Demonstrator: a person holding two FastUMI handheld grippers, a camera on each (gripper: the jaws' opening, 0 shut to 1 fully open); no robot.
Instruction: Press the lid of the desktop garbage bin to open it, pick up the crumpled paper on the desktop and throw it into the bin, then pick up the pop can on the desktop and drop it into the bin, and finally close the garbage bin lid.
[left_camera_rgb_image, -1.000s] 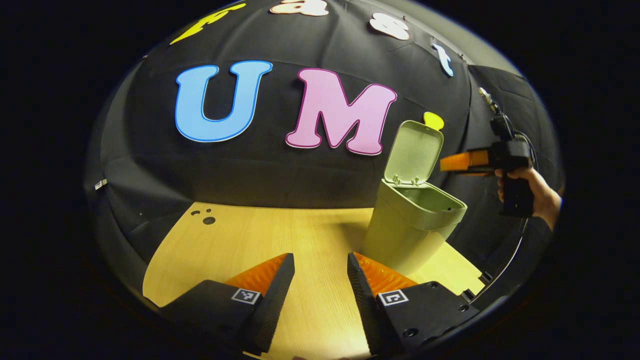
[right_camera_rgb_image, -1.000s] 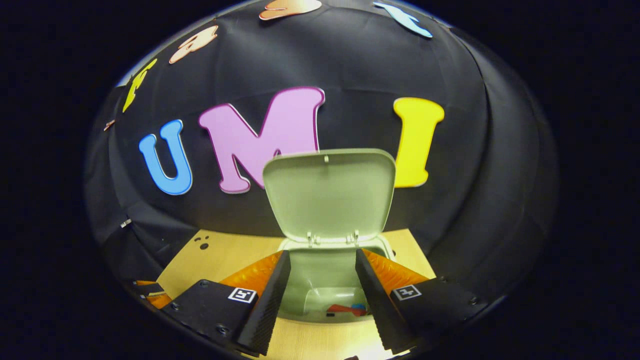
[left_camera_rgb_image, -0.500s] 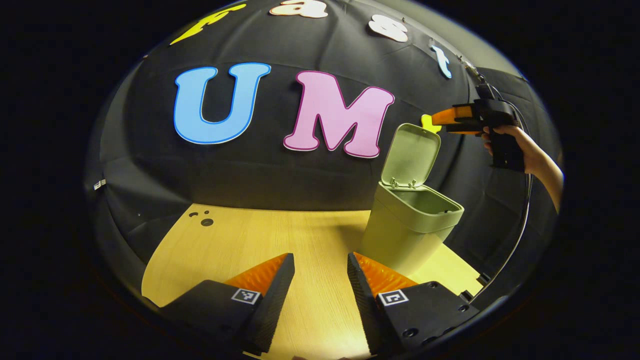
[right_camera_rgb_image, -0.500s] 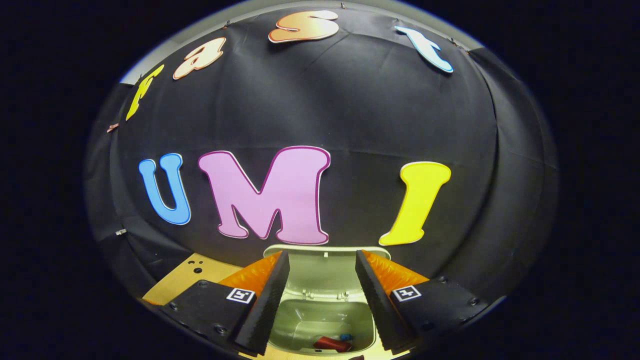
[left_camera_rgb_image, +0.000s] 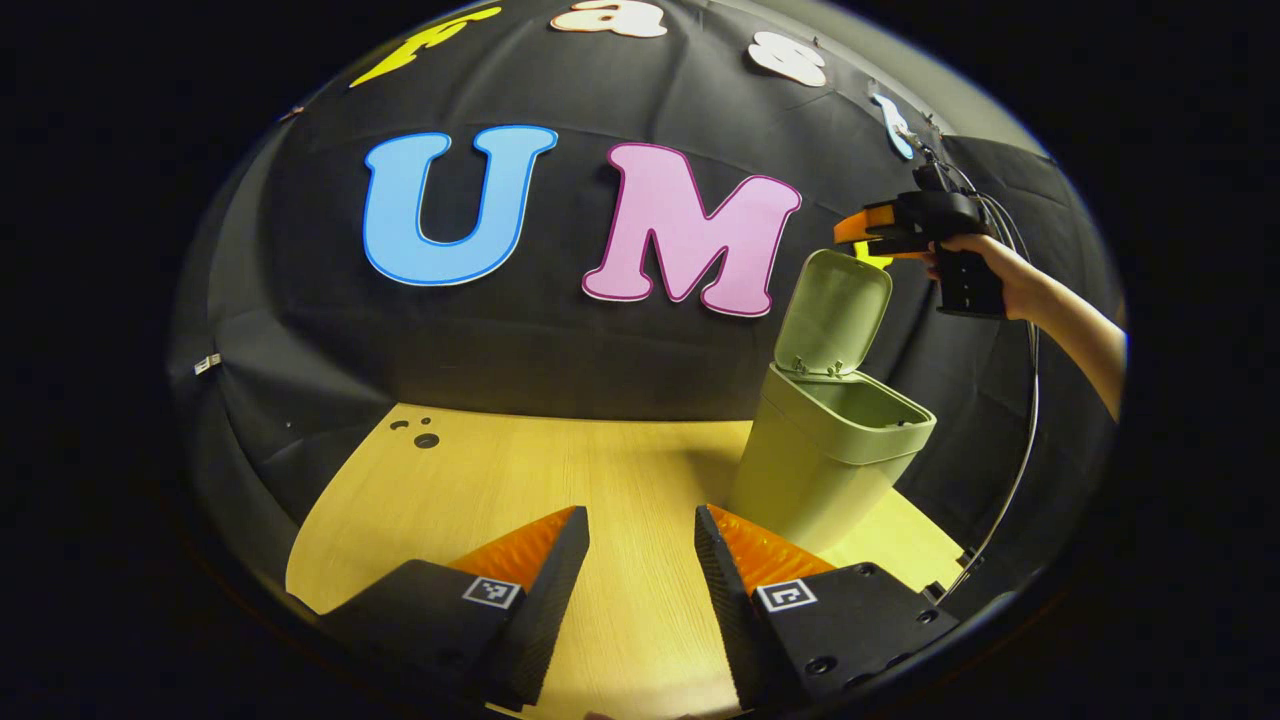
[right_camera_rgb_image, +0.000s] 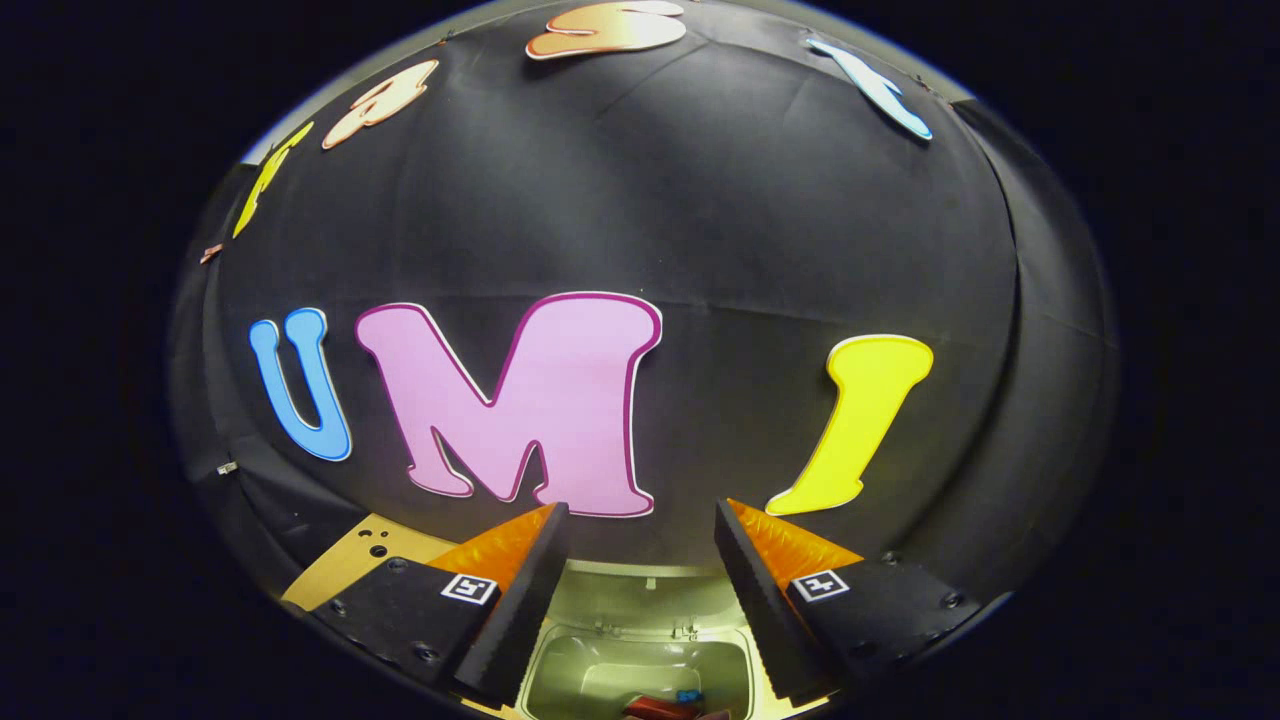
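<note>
The left gripper (left_camera_rgb_image: 640, 560), jaws parted and empty, hangs over the wooden table (left_camera_rgb_image: 560, 480); the garbage bin (left_camera_rgb_image: 830, 450) stands ahead to its right, lid (left_camera_rgb_image: 835, 310) raised. The right gripper (right_camera_rgb_image: 635, 560), jaws apart with nothing held, hovers above the bin, where the pop can (right_camera_rgb_image: 660, 708) lies below its fingers.

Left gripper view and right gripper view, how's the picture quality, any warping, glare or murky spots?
Left gripper view: fisheye bends the table edge, warm light falls evenly, the green bin and its raised lid are sharp, no glare. Right gripper view: the same warping, the bin's inside is dim at the bottom edge, and its contents are hard to make out.
</note>
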